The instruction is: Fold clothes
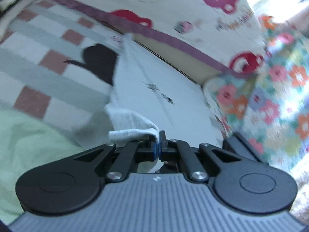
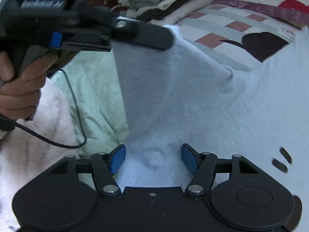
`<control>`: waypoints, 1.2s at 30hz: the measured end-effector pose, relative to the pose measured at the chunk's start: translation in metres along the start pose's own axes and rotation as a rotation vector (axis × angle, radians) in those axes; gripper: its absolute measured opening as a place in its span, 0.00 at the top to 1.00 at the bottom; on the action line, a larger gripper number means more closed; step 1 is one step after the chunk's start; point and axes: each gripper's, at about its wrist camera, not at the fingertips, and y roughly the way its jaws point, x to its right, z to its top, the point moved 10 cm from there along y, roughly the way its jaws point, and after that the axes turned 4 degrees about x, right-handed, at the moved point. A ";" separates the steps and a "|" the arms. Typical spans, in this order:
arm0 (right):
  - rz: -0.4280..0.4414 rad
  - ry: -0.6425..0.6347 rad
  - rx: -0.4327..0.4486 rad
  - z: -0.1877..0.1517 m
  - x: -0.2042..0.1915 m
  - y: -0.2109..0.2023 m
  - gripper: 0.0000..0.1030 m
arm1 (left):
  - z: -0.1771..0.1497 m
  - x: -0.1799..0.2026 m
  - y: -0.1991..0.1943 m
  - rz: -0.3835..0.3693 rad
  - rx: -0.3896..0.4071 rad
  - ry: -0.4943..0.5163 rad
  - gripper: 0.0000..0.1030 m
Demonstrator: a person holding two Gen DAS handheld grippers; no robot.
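Pinching a hem of the white T-shirt (image 1: 133, 131), my left gripper (image 1: 159, 143) lifts it off the bed (image 2: 227, 25). My right gripper (image 2: 153, 159) hovers over the shirt, jaws wide, holding nothing.

There are two grippers: the left gripper (image 1: 160, 148) and the right gripper (image 2: 153, 159). One white shirt (image 2: 251, 106). One pile of folded clothes (image 2: 160, 0). One checked blanket (image 1: 38, 61). One hand (image 2: 17, 89). One black cable (image 2: 58, 143).

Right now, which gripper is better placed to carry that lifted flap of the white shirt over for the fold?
Left. The left gripper is already shut on the white shirt at its edge, with a flap raised. The right gripper is open above flat cloth, gripping nothing.
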 end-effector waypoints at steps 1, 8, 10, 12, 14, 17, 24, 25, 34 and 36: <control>-0.024 0.051 0.027 0.000 0.013 -0.011 0.34 | 0.000 0.007 0.003 -0.015 -0.018 0.034 0.98; -0.259 0.565 0.240 -0.027 0.133 -0.091 0.33 | -0.045 0.044 0.048 -0.104 -0.229 0.140 0.98; -0.315 0.580 0.243 -0.032 0.143 -0.098 0.33 | -0.065 0.048 0.063 -0.107 -0.271 0.160 0.98; -0.365 0.554 0.228 -0.032 0.146 -0.099 0.33 | -0.082 0.045 0.075 -0.095 -0.314 0.152 0.97; -0.355 0.542 0.223 -0.026 0.143 -0.093 0.33 | -0.101 0.037 0.085 -0.086 -0.410 0.086 0.94; -0.325 0.509 0.220 -0.013 0.136 -0.087 0.33 | -0.110 0.026 0.080 -0.095 -0.445 0.016 0.87; -0.257 0.364 0.209 0.025 0.096 -0.075 0.33 | -0.085 0.035 0.041 -0.170 -0.349 0.036 0.59; -0.246 0.348 0.207 0.029 0.090 -0.075 0.33 | -0.083 0.032 0.034 -0.161 -0.337 0.053 0.58; -0.277 -0.005 -0.001 0.038 0.043 -0.025 0.33 | -0.067 -0.017 0.020 0.104 -0.268 0.166 0.59; -0.283 -0.093 -0.038 0.037 0.034 -0.010 0.33 | -0.067 -0.017 0.024 0.094 -0.283 0.166 0.59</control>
